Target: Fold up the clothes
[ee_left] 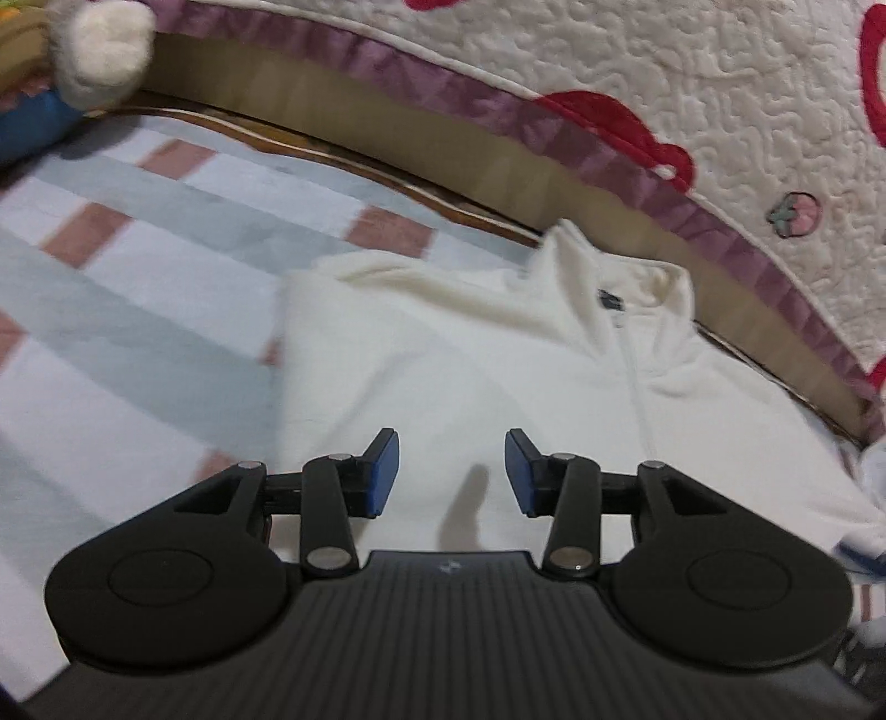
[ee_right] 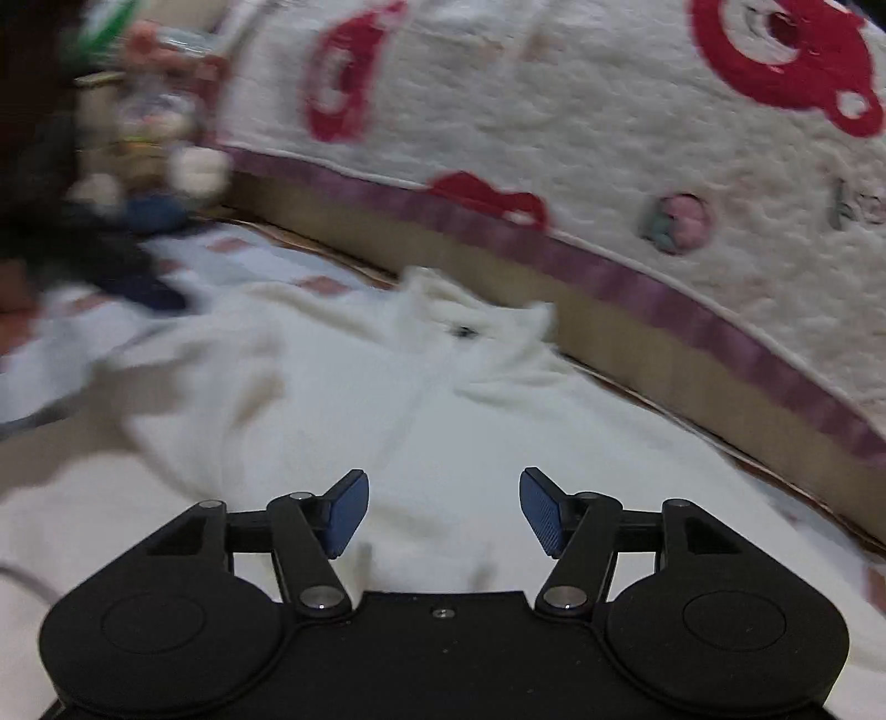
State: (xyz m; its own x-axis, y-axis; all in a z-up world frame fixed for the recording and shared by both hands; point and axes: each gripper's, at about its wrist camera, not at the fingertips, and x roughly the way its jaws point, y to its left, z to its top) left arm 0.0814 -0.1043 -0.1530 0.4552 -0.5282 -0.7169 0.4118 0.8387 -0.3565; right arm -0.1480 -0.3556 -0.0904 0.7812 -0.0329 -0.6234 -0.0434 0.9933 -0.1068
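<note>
From the left wrist camera, the left gripper [ee_left: 451,471] hangs over a cream fleece pullover [ee_left: 443,376] with its two blue-padded fingers [ee_left: 383,473] spread wide and nothing between them. The pullover lies flat on a checked bedsheet [ee_left: 111,266] of white, grey and dusty pink. Its stand-up collar [ee_left: 603,277] points toward the far edge of the bed, a short zip runs down from the collar, and a small dark label shows inside the neck. The garment's left edge forms a straight fold line against the sheet. Beyond the collar a brown bed rail [ee_left: 387,127] curves across the frame, and above it hangs a white quilted cover [ee_left: 664,83] with red appliqué shapes, a mauve border and a small strawberry motif [ee_left: 794,215]. A fuzzy white plush toy [ee_left: 105,50] sits in the upper left corner, blurred.

From the right wrist camera, the right gripper [ee_right: 443,512] is also spread wide and empty, poised above the body of the same pullover [ee_right: 387,421]. This view is heavily motion-blurred. The collar [ee_right: 476,315] lies ahead of the fingers, close to the bed rail [ee_right: 637,332]. The quilted cover [ee_right: 609,111] fills the upper right. At the upper left are blurred soft toys [ee_right: 166,149] and a dark shape that cannot be identified. A patch of the checked sheet [ee_right: 232,260] shows beyond the pullover's left side.
</note>
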